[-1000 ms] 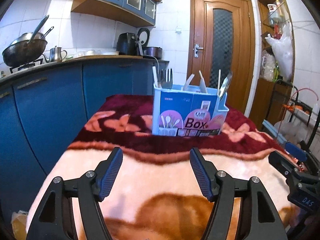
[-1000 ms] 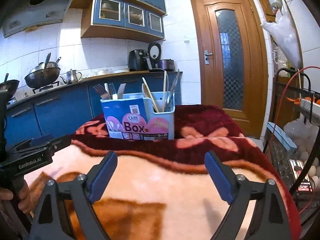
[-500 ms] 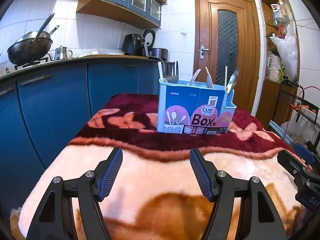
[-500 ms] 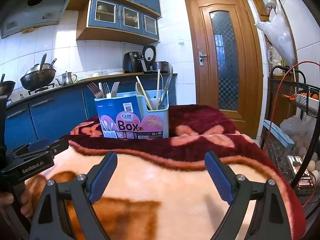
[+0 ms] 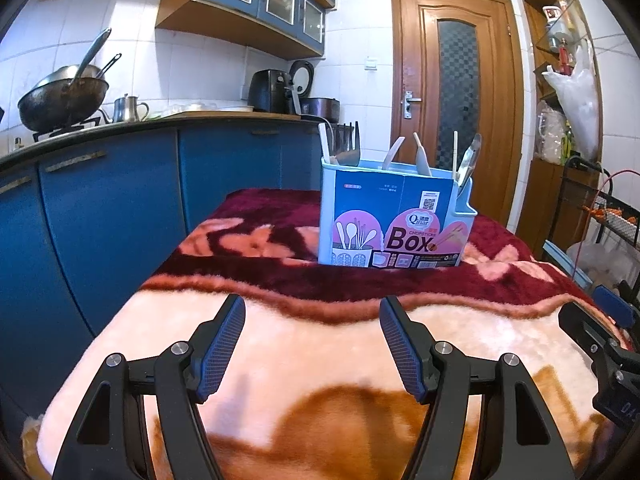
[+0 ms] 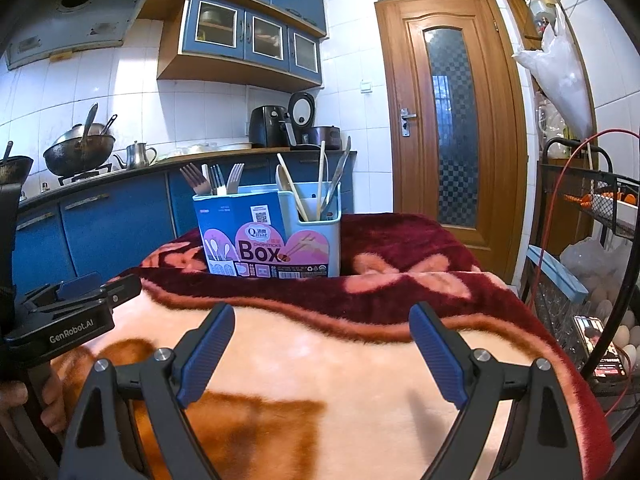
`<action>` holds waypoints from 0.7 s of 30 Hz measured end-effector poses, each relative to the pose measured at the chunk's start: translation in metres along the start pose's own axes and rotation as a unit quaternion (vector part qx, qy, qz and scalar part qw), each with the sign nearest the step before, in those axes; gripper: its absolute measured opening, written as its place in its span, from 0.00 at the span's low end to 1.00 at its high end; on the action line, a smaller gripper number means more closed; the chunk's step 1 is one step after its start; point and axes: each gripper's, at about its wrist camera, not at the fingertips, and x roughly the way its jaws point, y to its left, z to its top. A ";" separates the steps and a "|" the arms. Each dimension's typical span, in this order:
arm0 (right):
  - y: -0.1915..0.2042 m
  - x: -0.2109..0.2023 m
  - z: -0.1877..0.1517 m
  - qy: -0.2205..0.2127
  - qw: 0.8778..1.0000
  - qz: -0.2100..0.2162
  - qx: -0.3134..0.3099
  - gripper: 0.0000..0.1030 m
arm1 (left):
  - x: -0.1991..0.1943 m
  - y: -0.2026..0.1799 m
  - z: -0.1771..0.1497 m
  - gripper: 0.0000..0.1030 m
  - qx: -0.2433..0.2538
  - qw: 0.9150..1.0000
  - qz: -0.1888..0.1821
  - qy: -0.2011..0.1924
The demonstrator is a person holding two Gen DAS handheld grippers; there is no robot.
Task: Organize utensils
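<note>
A light blue utensil holder [image 5: 394, 220] with a "Box" label stands upright on the far, dark red part of a blanket-covered table [image 5: 304, 344]. Forks [image 6: 218, 180], spoons and chopsticks [image 6: 320, 178] stick up out of the holder [image 6: 272, 236]. My left gripper [image 5: 312, 312] hovers over the pale near part of the blanket, well short of the holder, open with nothing between its fingers. My right gripper [image 6: 322, 318] is likewise open and empty, also short of the holder. In the right wrist view the left gripper's body [image 6: 72, 312] shows at the left edge, with a hand [image 6: 24, 396] under it.
Blue kitchen cabinets [image 5: 112, 208] run along the left of the table, with a wok [image 5: 64, 96] and kettle [image 5: 128, 108] on the counter. A wooden door [image 5: 456, 100] is behind the holder. A wire rack [image 6: 592, 240] with cables and eggs stands at the right.
The left wrist view has shifted slightly, so the holder sits a little further right and nearer. Both grippers stay open, and nothing on the table moved.
</note>
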 end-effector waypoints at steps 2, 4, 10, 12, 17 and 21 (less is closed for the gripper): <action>0.000 0.000 0.000 0.000 1.000 0.000 0.000 0.88 | -0.001 -0.001 0.000 0.69 0.002 1.000 0.001 -0.002; 0.001 0.000 0.000 0.000 1.000 0.000 0.000 0.88 | -0.001 -0.002 -0.001 0.69 0.004 1.000 0.002 -0.002; 0.000 0.000 0.000 0.000 1.000 0.000 0.000 0.88 | -0.002 -0.003 -0.001 0.69 0.006 1.000 0.000 -0.004; 0.001 0.000 0.000 0.000 1.000 0.000 0.000 0.88 | -0.002 -0.003 -0.001 0.69 0.007 1.000 0.001 -0.006; 0.000 0.000 0.000 0.000 1.000 0.000 0.000 0.88 | -0.002 -0.004 -0.001 0.69 0.006 1.000 0.001 -0.006; 0.000 0.000 0.000 0.000 1.000 0.000 0.000 0.88 | -0.002 -0.004 -0.001 0.69 0.007 1.000 0.001 -0.006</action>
